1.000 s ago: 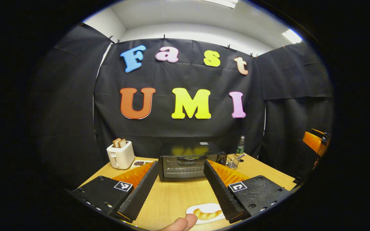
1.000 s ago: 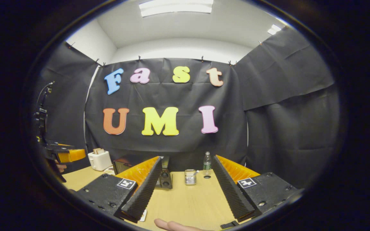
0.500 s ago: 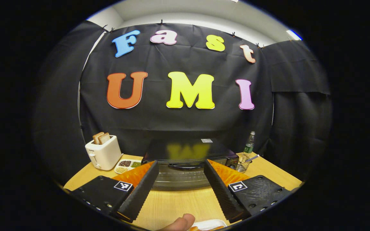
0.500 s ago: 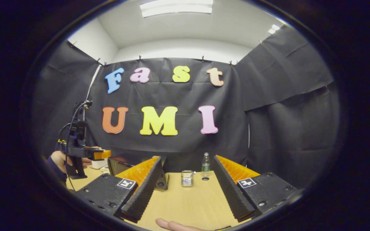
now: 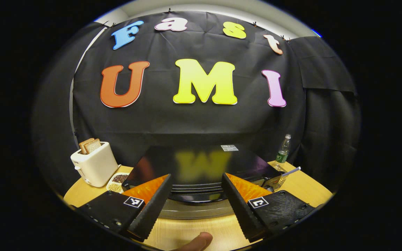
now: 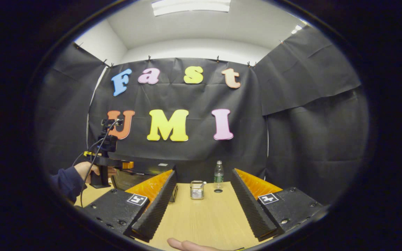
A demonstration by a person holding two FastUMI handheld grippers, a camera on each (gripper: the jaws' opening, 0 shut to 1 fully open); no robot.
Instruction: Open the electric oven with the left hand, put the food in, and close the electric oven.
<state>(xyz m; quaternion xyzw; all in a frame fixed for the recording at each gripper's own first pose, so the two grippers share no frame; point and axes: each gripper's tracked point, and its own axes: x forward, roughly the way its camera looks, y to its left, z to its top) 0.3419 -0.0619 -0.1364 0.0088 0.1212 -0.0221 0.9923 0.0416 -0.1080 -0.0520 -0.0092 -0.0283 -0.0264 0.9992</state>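
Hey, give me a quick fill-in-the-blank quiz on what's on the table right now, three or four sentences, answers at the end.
1. The white toaster holds two slices of ____.
2. The left tongs are open in front of the black electric ____.
3. The plastic bottle stands upright on the ____ table.
4. In the right gripper view, a hand holds the ____ tongs.

Answers: bread; oven; wooden; left
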